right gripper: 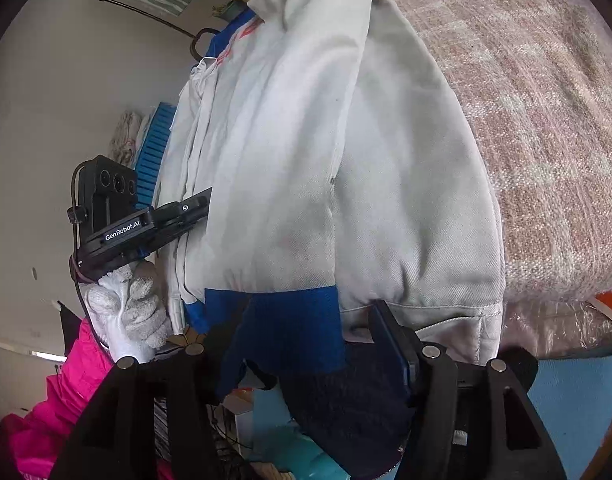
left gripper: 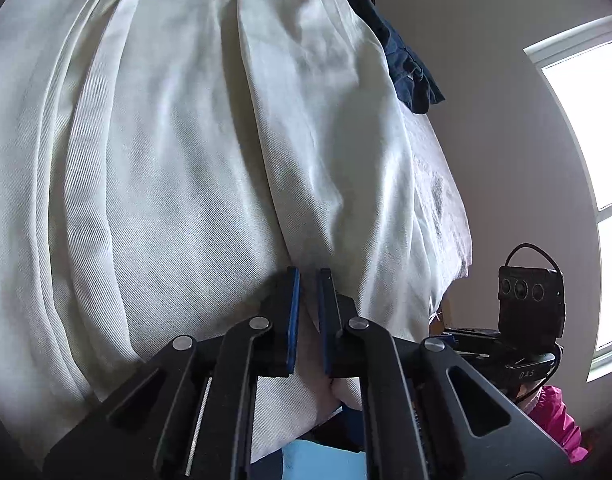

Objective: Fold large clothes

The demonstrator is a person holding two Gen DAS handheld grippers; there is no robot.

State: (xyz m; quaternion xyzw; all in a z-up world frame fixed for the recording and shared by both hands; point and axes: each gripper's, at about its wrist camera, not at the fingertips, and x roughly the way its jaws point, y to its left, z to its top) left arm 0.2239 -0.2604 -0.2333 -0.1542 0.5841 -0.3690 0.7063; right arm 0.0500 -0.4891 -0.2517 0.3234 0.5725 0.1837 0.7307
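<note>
A bed (right gripper: 546,128) with a pink-and-cream woven blanket carries the work, and it fills the right side of the right wrist view. Over its near edge lies the white garment (right gripper: 306,160), a large twill piece with blue trim at its lower hem and red lettering near its far end; its folds run lengthwise away from the cameras, and its hem hangs just off the bed's near edge. In the left wrist view the same white garment (left gripper: 185,160) fills nearly the whole picture.

A dark blue garment (left gripper: 410,76) hangs from a hanger behind the white one, near the wall. A bright window (left gripper: 586,160) stands at the right.

The left tongs (left gripper: 308,280) are narrow, their blue pads pinched on a fold of the white cloth at its near edge. From the right wrist view the left tongs (right gripper: 201,204) reach into the garment's left side, held by a hand in a white knit glove (right gripper: 133,308) with a pink sleeve (right gripper: 65,392) below it.

The right tongs (right gripper: 306,344) stand about half apart, with the blue hem hanging between the fingers; whether the pads press it I cannot tell.
</note>
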